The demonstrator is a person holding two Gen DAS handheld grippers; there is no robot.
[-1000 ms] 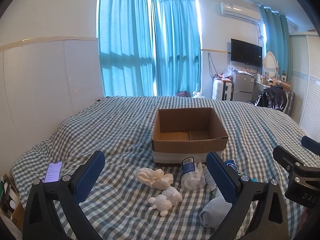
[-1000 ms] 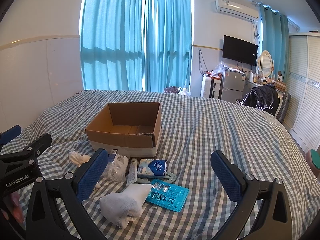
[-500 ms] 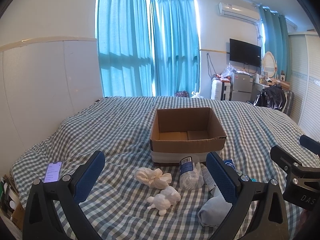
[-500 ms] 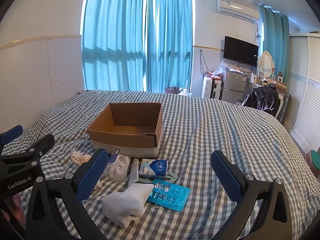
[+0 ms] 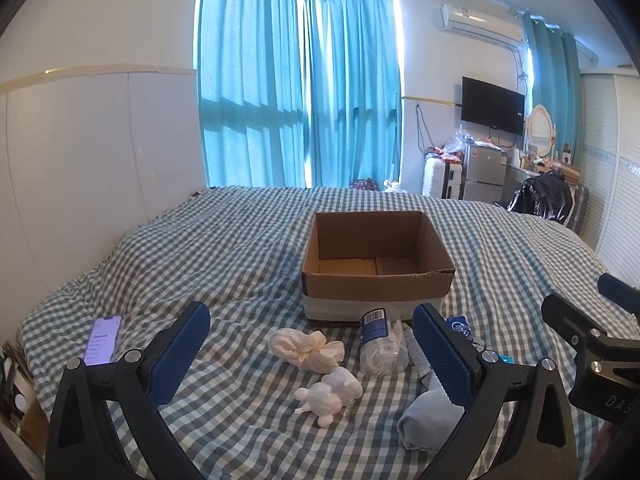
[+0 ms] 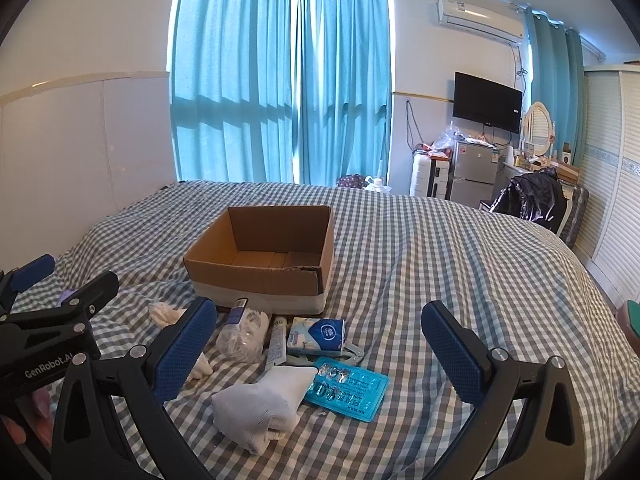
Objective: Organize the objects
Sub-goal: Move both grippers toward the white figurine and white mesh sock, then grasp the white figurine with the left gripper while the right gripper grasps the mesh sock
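An open, empty cardboard box [image 5: 378,276] [image 6: 260,276] stands on the checked bed. In front of it lie a crumpled white bag [image 5: 306,349], a white toy figure [image 5: 330,394], a crushed clear bottle [image 5: 380,344] [image 6: 242,334], a tube [image 6: 277,338], a tissue pack [image 6: 318,333], a blue blister pack [image 6: 346,388] and a rolled white sock [image 5: 428,420] [image 6: 264,404]. My left gripper [image 5: 312,354] is open and empty above the bag and toy. My right gripper [image 6: 320,354] is open and empty above the tissue pack and blister pack.
A phone [image 5: 102,338] with a lit screen lies on the bed at the left. A white panelled wall [image 5: 80,168] runs along the left side. Blue curtains [image 5: 296,92], a small fridge [image 6: 474,174], a TV and a chair stand beyond the bed.
Both grippers have shifted only slightly; the box and objects sit a little differently in frame. Nothing was taken hold of or moved on the bed.
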